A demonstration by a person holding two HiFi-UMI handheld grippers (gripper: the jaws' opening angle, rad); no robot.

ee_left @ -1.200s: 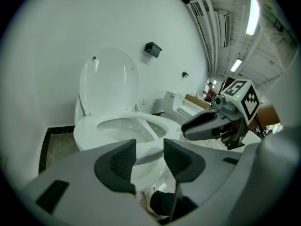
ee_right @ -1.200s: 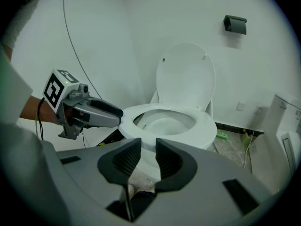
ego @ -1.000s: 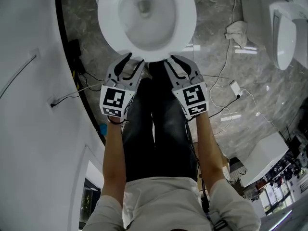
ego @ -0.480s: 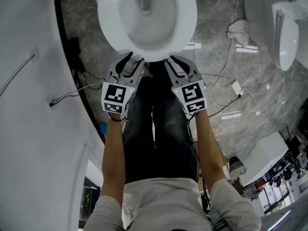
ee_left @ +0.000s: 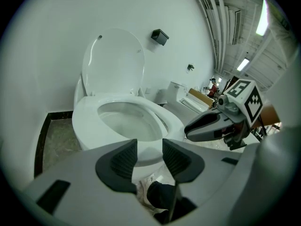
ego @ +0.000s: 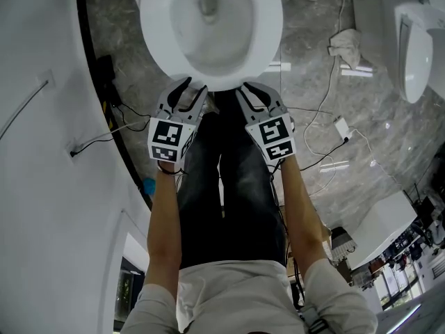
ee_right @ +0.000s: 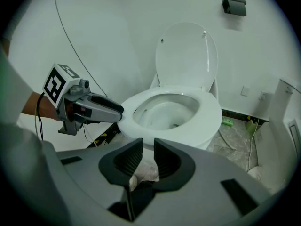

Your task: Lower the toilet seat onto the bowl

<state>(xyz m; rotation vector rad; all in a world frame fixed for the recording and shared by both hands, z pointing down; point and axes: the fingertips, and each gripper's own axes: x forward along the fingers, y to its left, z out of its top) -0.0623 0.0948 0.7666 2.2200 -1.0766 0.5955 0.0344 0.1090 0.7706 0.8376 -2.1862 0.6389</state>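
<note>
Your left gripper [ego: 195, 85] and right gripper [ego: 252, 87] just narrowed, empty, jaws apart; toilet seat [ee_right: 211, 114] lies on bowl [ego: 208, 26] (lid [ee_right: 186, 55] up), looks done.

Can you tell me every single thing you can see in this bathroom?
toilet bowl: one, white, top middle
toilet seat: one, white, flat on the bowl
lid: one, white, standing up against the wall
second fixture: one, white, far right
crumpled cloth: one, whitish, on the floor between the two
cables: several, thin, across the floor
box: one, black, on the wall above the toilet
floor: grey marble
legs: two, dark trousers, below the toilet
left claw: grey, open, empty, jaws have just been closing a little
right claw: grey, open, empty, jaws have just been closing a little
</note>
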